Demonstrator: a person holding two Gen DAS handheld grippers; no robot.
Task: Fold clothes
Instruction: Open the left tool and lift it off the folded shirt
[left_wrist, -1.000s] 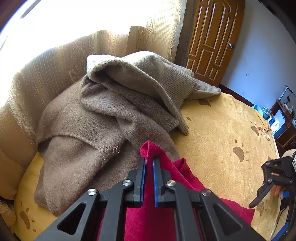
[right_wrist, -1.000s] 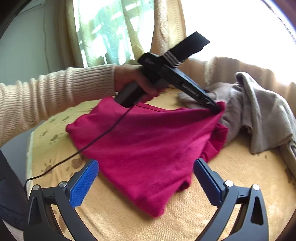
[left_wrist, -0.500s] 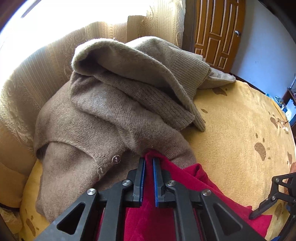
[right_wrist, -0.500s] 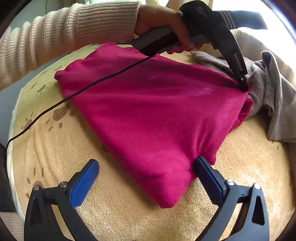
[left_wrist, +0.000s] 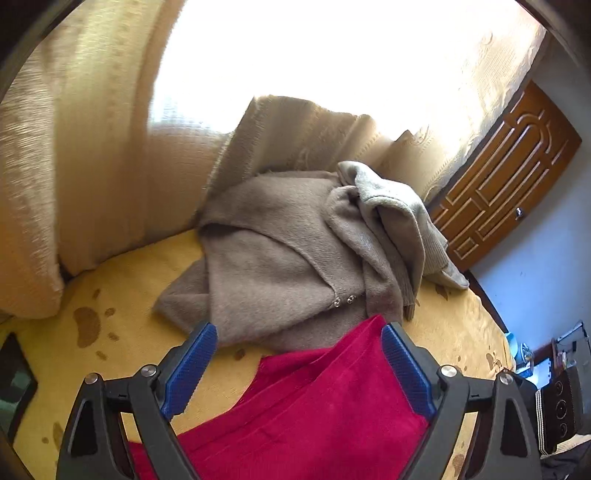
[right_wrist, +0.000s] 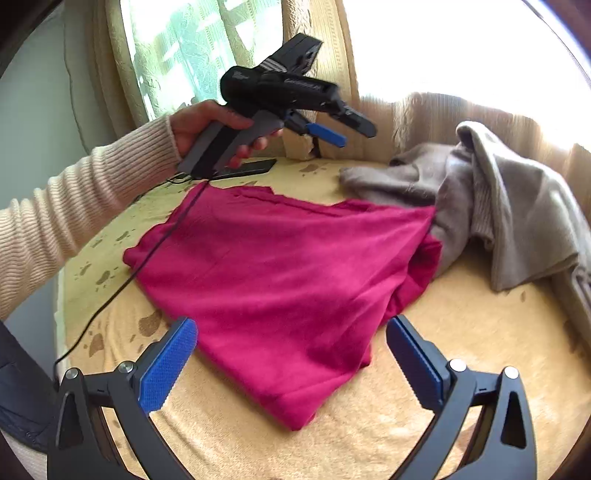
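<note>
A folded red garment lies flat on the bed, its far corner resting against a brown buttoned cardigan. A paler beige sweater is heaped on the cardigan. A hand holds my left gripper up in the air beyond the red garment, and its jaws are opening with nothing between them. In the left wrist view the left gripper spreads wide above the red garment, facing the cardigan and the sweater. My right gripper stands open over the garment's near edge.
A yellow paw-print blanket covers the bed, and cream curtains hang behind it. A dark phone lies at the far edge. A black cable trails across the red garment from the left gripper. A wooden door is at the right.
My left gripper let go of the red garment's corner, opened wide, rose and drew back with a roll. The corner dropped against the cardigan. The right gripper stayed open.
</note>
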